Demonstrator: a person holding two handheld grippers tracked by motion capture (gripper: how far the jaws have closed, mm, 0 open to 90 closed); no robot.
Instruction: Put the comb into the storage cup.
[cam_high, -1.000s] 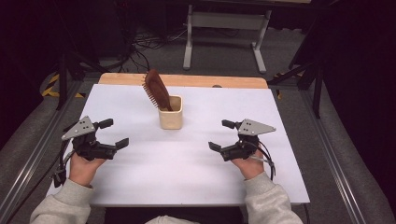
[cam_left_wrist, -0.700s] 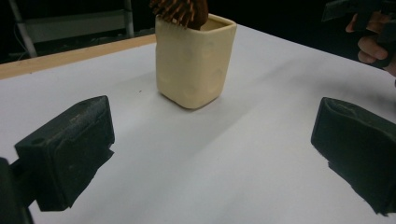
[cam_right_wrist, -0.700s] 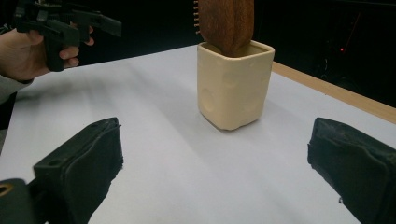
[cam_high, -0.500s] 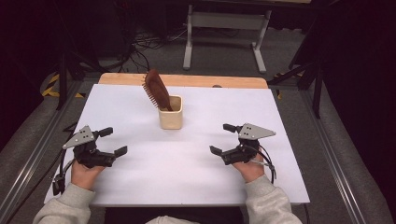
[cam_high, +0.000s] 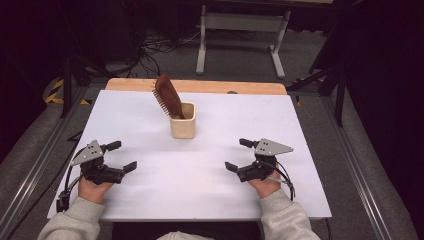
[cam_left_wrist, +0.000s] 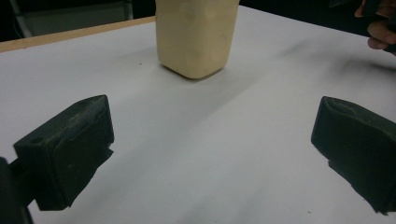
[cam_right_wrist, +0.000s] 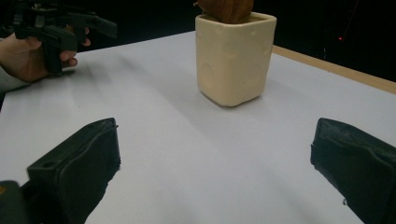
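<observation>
Toward the far edge of the white table (cam_high: 300, 125), midway across, the cream cup (cam_high: 182, 120) props my brown hairbrush (cam_high: 167, 95) upright, handle down. My left gripper (cam_high: 119, 156) and right gripper (cam_high: 238, 154) rest near the front edge, jaws wide, holding nothing.

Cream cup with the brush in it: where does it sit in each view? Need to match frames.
High view: cream cup upper centre of the white table, brown brush standing in it, leaning left.
Left gripper view: cup at top centre, its top cut off by the frame.
Right gripper view: cup at top, right of centre, brush poking out.
Shared landmark: the table's wooden far edge.
</observation>
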